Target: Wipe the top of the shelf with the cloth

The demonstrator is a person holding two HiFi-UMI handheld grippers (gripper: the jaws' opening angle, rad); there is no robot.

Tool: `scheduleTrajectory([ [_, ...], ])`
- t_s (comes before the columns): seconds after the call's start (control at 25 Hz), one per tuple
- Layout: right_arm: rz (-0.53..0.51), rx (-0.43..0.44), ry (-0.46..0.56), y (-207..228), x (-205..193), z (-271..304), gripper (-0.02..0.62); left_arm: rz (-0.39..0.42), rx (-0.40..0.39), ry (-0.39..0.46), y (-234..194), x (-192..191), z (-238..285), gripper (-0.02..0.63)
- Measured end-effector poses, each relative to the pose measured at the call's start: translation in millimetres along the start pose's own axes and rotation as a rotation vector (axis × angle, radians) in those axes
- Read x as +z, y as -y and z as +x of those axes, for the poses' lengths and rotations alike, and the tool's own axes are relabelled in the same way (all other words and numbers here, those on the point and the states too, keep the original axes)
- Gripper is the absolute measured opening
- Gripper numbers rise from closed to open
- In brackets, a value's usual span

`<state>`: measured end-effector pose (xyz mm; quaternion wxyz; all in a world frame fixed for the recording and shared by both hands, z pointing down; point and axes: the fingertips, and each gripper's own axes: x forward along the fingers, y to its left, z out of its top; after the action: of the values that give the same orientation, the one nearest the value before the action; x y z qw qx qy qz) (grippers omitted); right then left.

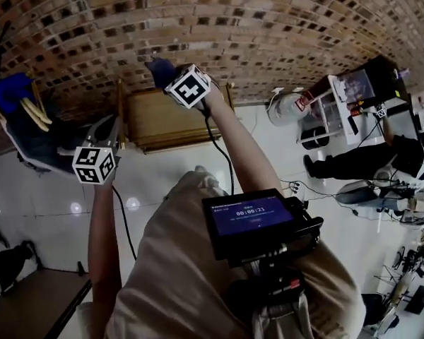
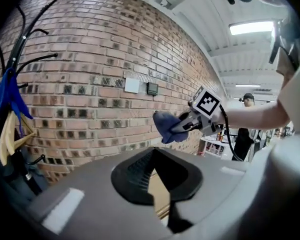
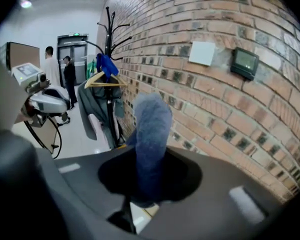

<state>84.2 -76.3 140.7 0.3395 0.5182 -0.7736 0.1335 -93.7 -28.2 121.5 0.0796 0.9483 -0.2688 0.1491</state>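
Observation:
The wooden shelf [image 1: 171,122] stands against the brick wall. My right gripper [image 1: 168,75] is held above its left part, shut on a blue cloth [image 1: 157,68]. In the right gripper view the cloth [image 3: 150,134] sticks up out of the jaws and hides them; a bit of shelf [image 3: 142,216] shows below. The left gripper view shows the same cloth [image 2: 167,126] bunched ahead of the right gripper [image 2: 184,126], off the shelf. My left gripper [image 1: 106,131] hangs to the shelf's left, open and empty, with wood [image 2: 159,196] showing between its jaws.
A coat rack [image 1: 21,119] with a dark jacket, hangers and a blue item stands left of the shelf. A white cart [image 1: 332,111] and a person [image 1: 367,162] are at the right. A white plate [image 3: 201,53] and a small screen [image 3: 245,61] are on the wall.

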Motion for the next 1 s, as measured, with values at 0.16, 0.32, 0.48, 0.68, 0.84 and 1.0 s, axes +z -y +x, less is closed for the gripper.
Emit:
scheduleTrajectory([
  [0.16,0.055,0.011,0.019,18.3,-15.8,-21.6,0.089,-0.011,0.004,-0.006,11.4,4.5,26.0,0.003],
  [0.32,0.067,-0.011,0.061,42.7,-31.9,-39.3,0.089,-0.035,-0.002,-0.024,24.6,4.9,49.1,0.003],
  [0.48,0.152,-0.005,0.108,60.7,-65.4,-59.8,0.091,-0.044,-0.015,-0.041,43.6,-2.4,68.2,0.005],
  [0.68,0.293,0.001,0.161,86.5,-119.9,-84.4,0.091,-0.108,-0.010,-0.055,56.3,-21.2,88.3,0.003],
  [0.84,0.321,0.010,0.190,102.4,-153.7,-91.2,0.092,-0.156,0.020,-0.066,58.8,-40.6,99.3,0.003],
  [1.0,0.288,0.007,0.203,115.3,-180.8,-94.2,0.094,-0.186,0.057,-0.062,60.9,-50.7,112.1,0.005],
])
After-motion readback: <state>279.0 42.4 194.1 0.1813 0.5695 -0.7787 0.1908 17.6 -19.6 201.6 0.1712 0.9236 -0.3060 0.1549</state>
